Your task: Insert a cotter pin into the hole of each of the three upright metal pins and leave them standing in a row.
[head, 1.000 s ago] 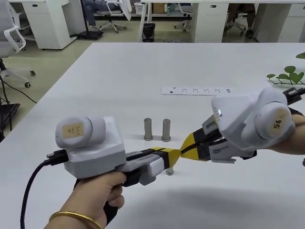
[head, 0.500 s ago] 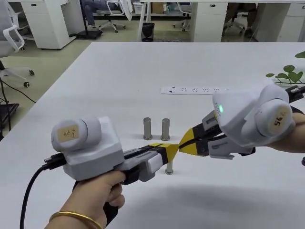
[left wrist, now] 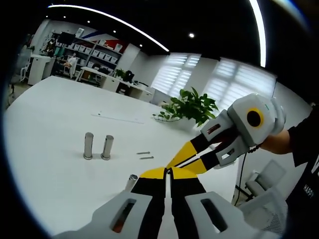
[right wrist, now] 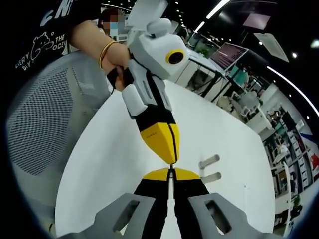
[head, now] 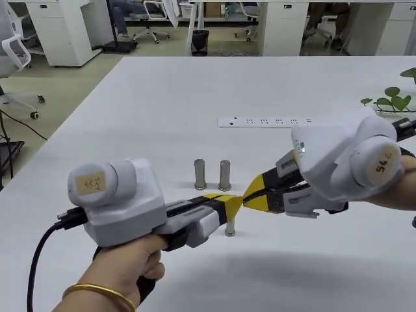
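As far as the white table showed, the job looked barely begun. Nearer the person than the power strip, the left gripper and the right gripper met tip to tip. Each had its jaws drawn narrow together, and whether a cotter pin was pinched between them could not be told. On that same near side of the strip, a first metal pin and a second metal pin stood upright side by side. A third metal pin stood farther still from the strip, just under the meeting tips and out of line with the pair. No cotter could be made out in any hole. Two loose cotter pins lay on the table in the left gripper view, so at least two insertions probably remained, plus the lining-up. A tan sticker on the left gripper carried unreadable handwriting, while the right gripper's sticker seemed to read 56.
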Demonstrator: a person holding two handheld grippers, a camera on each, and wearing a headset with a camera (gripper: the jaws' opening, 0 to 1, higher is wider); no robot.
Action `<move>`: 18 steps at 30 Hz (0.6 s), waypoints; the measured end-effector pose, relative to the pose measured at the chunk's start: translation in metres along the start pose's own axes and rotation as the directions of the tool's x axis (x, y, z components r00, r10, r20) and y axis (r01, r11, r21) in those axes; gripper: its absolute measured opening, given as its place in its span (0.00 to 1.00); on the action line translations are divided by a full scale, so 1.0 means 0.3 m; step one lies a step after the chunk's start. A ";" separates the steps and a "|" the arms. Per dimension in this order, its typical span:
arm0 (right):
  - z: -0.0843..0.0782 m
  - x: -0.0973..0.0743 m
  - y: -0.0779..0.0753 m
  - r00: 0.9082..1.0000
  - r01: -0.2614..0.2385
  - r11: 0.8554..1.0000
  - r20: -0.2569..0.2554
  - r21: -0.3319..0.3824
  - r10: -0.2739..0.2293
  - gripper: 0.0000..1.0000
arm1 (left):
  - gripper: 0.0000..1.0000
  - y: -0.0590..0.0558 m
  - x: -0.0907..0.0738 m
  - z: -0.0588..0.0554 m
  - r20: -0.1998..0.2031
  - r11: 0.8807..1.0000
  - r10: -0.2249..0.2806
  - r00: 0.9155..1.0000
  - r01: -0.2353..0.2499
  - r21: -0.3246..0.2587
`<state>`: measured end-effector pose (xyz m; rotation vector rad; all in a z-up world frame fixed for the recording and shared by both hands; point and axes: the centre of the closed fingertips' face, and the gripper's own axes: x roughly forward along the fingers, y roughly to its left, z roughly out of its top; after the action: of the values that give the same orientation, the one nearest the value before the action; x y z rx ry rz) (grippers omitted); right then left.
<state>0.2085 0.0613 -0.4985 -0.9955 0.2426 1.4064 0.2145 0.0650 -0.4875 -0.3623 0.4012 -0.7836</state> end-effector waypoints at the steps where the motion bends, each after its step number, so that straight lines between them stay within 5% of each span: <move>1: -0.001 0.000 0.002 1.000 -0.001 1.000 -0.002 0.000 0.001 0.00 | 0.00 -0.001 0.000 -0.002 -0.006 1.000 -0.003 1.000 0.003 0.010; 11: -0.007 -0.004 0.016 1.000 -0.008 0.998 0.015 0.064 0.007 0.00 | 0.00 -0.023 -0.010 -0.009 -0.071 0.981 -0.049 0.996 0.062 0.186; 18: -0.010 -0.013 0.042 0.997 -0.057 0.977 0.070 0.205 0.044 0.00 | 0.00 -0.031 -0.024 -0.026 -0.121 0.952 -0.090 0.989 0.121 0.280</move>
<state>0.1978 0.0546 -0.5030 -0.7755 0.3601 1.4256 0.2005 0.0629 -0.4884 -0.0700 0.3640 -0.9553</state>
